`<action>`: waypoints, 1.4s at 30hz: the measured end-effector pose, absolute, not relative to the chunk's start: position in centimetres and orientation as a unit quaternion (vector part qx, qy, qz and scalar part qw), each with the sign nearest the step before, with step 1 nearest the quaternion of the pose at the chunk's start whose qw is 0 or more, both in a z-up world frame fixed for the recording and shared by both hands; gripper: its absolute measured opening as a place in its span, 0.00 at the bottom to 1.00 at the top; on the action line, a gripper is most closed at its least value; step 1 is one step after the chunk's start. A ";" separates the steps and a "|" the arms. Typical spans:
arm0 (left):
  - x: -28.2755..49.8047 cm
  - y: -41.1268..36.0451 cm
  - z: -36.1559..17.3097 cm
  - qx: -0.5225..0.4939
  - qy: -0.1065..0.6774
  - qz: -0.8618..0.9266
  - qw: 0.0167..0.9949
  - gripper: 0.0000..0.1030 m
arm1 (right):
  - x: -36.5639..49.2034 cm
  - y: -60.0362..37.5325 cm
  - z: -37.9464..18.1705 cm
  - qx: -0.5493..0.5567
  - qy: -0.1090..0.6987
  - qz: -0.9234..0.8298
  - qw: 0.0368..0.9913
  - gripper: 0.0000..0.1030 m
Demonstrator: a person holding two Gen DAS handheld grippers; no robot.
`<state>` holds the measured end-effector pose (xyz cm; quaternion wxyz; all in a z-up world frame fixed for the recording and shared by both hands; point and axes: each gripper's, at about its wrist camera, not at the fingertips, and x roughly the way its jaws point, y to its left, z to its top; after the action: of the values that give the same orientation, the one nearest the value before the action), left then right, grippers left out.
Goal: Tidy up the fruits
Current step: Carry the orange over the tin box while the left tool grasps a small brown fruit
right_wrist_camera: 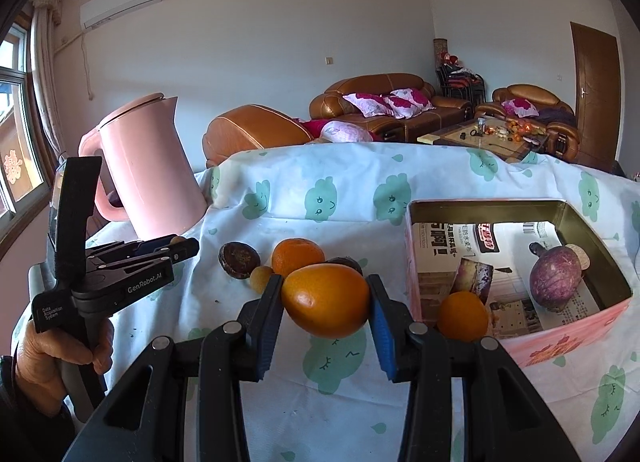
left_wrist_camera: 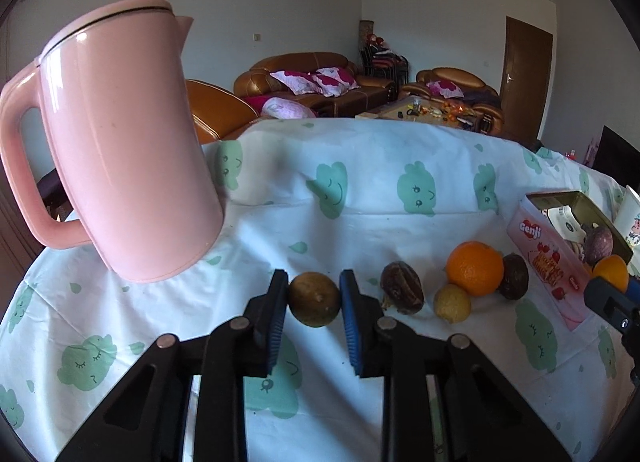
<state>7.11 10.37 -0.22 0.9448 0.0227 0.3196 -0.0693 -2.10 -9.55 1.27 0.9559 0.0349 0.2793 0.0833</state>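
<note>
My left gripper (left_wrist_camera: 314,288) is shut on a brown-green round fruit (left_wrist_camera: 315,299) just above the tablecloth. To its right lie a dark wrinkled fruit (left_wrist_camera: 402,287), a small yellow fruit (left_wrist_camera: 452,303), an orange (left_wrist_camera: 475,268) and another dark fruit (left_wrist_camera: 514,276). My right gripper (right_wrist_camera: 325,284) is shut on an orange fruit (right_wrist_camera: 326,300), held left of the pink tin box (right_wrist_camera: 416,262). The box holds a purple fruit (right_wrist_camera: 554,280) and a small orange (right_wrist_camera: 463,316). The left gripper also shows in the right wrist view (right_wrist_camera: 176,248).
A tall pink kettle (left_wrist_camera: 124,142) stands at the table's back left. The table is covered by a white cloth (left_wrist_camera: 380,190) with green prints. A white cup (left_wrist_camera: 630,218) stands beyond the box. Sofas and a coffee table are behind.
</note>
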 end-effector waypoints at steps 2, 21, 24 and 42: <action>6.7 10.6 0.6 0.001 0.295 -0.063 0.953 0.27 | -2.5 -9.4 1.7 0.025 0.264 0.084 0.961 0.41; 3.0 2.0 1.8 -0.011 0.262 -0.122 0.957 0.27 | -2.6 -13.9 3.3 -0.032 0.208 0.017 0.978 0.42; 2.8 -0.3 1.9 -0.002 0.259 -0.135 0.956 0.27 | -2.3 -15.9 3.4 -0.026 0.211 0.001 0.977 0.42; 3.8 -11.5 2.2 0.011 0.267 -0.196 0.944 0.27 | -0.3 -25.8 3.3 -0.010 0.221 -0.113 0.969 0.42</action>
<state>3.79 -11.47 2.25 0.9436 0.0108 0.2667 -0.1958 -0.27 -25.83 3.31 0.9687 -0.0097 0.2209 -0.1127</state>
